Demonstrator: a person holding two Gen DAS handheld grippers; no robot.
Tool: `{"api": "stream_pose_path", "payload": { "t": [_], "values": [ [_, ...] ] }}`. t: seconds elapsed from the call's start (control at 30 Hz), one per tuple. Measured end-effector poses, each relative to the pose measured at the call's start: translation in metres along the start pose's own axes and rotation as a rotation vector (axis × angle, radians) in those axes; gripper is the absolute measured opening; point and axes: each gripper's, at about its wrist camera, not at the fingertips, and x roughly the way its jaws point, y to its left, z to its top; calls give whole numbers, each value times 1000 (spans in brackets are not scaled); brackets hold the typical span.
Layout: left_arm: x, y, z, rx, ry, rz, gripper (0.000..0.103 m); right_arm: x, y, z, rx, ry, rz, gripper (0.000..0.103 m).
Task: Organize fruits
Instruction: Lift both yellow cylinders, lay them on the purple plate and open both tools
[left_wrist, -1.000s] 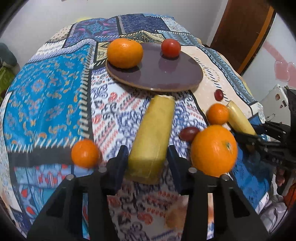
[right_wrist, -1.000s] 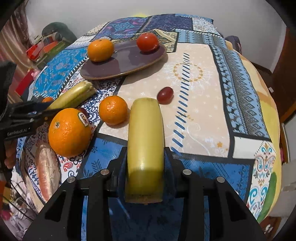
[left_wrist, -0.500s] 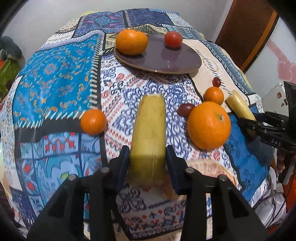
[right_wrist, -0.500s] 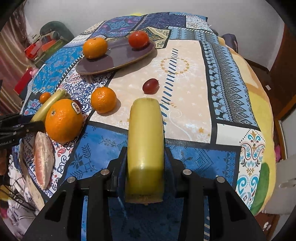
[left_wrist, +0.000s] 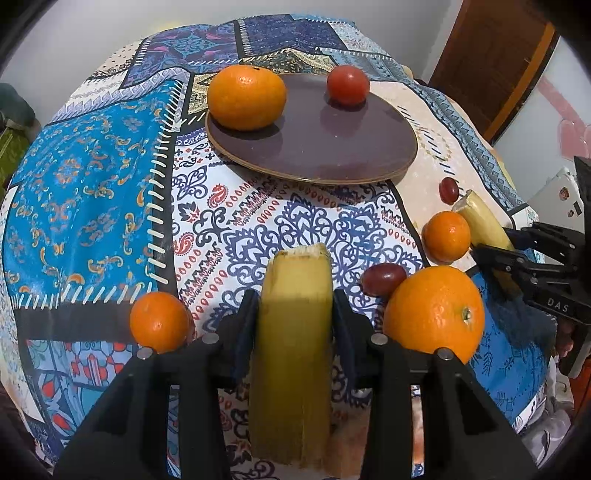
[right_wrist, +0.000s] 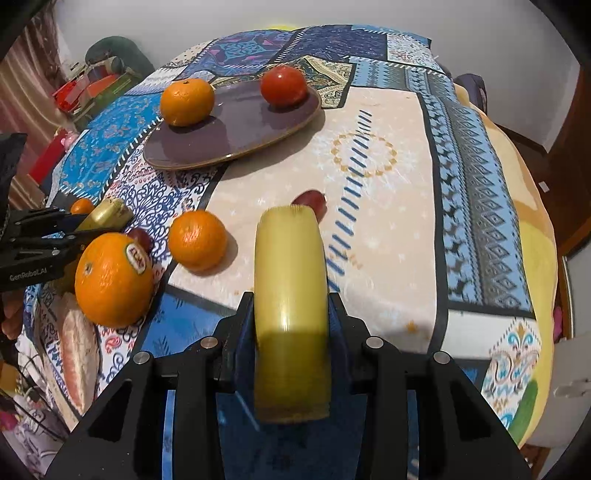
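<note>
While the left wrist view looked down its own fingers, the left gripper (left_wrist: 293, 317) was clamped on a yellow-green banana piece with a cut, pale end (left_wrist: 293, 332), held above the patterned patchwork tablecloth (left_wrist: 92, 177). Ahead of it lay the round dark purple plate (left_wrist: 332, 147), carrying a large orange mandarin (left_wrist: 246, 98) and a red tomato (left_wrist: 348, 85). Just left of the fingers sat a small tangerine (left_wrist: 160, 320); just right, a big navel orange (left_wrist: 435, 313) with a dark red grape (left_wrist: 382, 278) touching it. From the right wrist view, the right gripper (right_wrist: 291, 321) gripped a second yellow banana piece (right_wrist: 291, 314), blurred, also off the cloth, with the plate far ahead to its left and another small red grape (right_wrist: 309, 201) just beyond the banana's tip. Both halves probably head for the plate. A smooth curved skin could slip or bruise under the squeeze, and a low approach could knock the round fruit nearby into rolling off the domed, sloping cloth.
</note>
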Motion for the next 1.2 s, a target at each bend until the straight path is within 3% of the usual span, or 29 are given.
{"api": "stream_pose_path", "payload": {
  "t": [0.17,0.37,0.6,0.83,1.2],
  "values": [
    [-9,4,2,-27,-26,-6,39,4,2,10,-12,-1,-4,35],
    [-43,1,6,-15,-125,7,38,-3,3,12,0,-28,-16,35],
    [-71,-2,15,-21,-202,3,38,-38,8,23,-18,-134,-33,35],
    [-83,-12,32,-7,-251,2,38,-58,11,41,-35,-209,-45,35],
    [-80,-23,61,13,-287,-25,38,-58,16,71,-62,-256,-36,35]
  ]
}}
